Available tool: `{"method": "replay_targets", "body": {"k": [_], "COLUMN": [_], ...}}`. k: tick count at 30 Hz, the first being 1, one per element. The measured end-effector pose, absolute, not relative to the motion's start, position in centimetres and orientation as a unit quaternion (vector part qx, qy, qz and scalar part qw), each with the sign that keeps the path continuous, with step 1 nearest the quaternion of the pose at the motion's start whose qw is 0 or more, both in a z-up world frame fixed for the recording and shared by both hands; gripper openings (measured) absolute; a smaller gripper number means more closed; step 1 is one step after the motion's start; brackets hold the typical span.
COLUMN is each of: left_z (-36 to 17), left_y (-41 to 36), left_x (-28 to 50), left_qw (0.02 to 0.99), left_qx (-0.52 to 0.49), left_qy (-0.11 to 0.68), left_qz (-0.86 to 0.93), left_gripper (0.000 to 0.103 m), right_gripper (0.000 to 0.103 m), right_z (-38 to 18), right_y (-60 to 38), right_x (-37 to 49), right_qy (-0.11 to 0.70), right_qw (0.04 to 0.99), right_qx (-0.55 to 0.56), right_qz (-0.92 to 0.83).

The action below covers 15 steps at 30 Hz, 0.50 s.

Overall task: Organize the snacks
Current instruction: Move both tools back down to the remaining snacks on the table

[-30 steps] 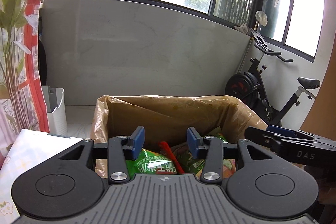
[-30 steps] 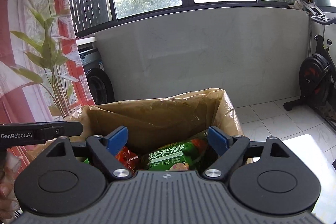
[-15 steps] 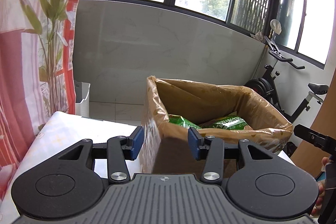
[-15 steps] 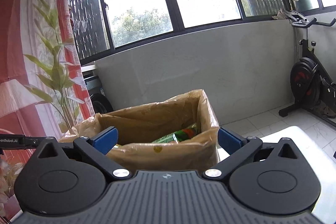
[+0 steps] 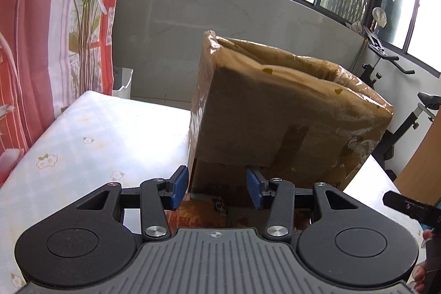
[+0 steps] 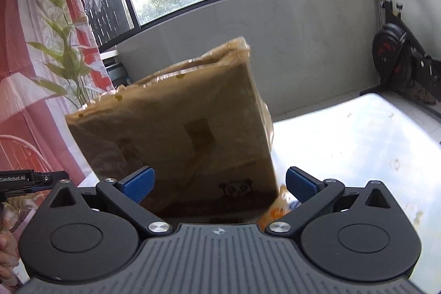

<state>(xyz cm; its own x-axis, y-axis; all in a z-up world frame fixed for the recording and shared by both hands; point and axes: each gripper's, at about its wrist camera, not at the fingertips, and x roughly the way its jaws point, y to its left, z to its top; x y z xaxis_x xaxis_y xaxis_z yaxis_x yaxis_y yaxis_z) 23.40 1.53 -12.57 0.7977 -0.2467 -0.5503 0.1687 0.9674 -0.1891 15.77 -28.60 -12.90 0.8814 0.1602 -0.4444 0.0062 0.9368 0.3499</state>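
Looking along my left gripper (image 5: 217, 190), I see its blue pads set partly apart, pressing on nothing, with the cardboard box (image 5: 275, 123) standing on the floral tablecloth (image 5: 96, 145) just ahead. From this low angle the box's front wall hides whatever snacks are inside. Past the box's right side, an exercise bike (image 5: 405, 106) is partly cut off. My right gripper (image 6: 219, 182) stands spread wide and empty; an orange snack packet (image 6: 277, 211) peeks from behind the box's corner, its print unreadable.
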Motion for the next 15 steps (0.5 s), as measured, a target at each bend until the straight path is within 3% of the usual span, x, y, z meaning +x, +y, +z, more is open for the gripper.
{"method": "replay_targets", "body": {"k": [8,10,15], "left_z": [-15.1,-15.7,-16.3], "left_y": [2.0,1.8,1.6], "left_x": [22.4,22.2,22.0], "left_qw": [0.935,0.93,0.927], "left_qx": [-0.083,-0.083,-0.083], "left_qy": [0.331,0.344,0.353], "left_qz": [-0.098,-0.098,-0.1], "left_gripper": [0.049,0.049,0.049], "right_gripper": [0.097,0.09,0.087], "right_z": [-16.7,-17.3,-18.1], "right_y": [-26.4,-26.1,-25.8], "right_x": [14.4,14.4,14.4], "right_qy": [0.359,0.376,0.402], "right_qw": [0.925,0.917,0.908], "right_qx": [0.12,0.123,0.116], "right_qz": [0.042,0.046,0.034]}}
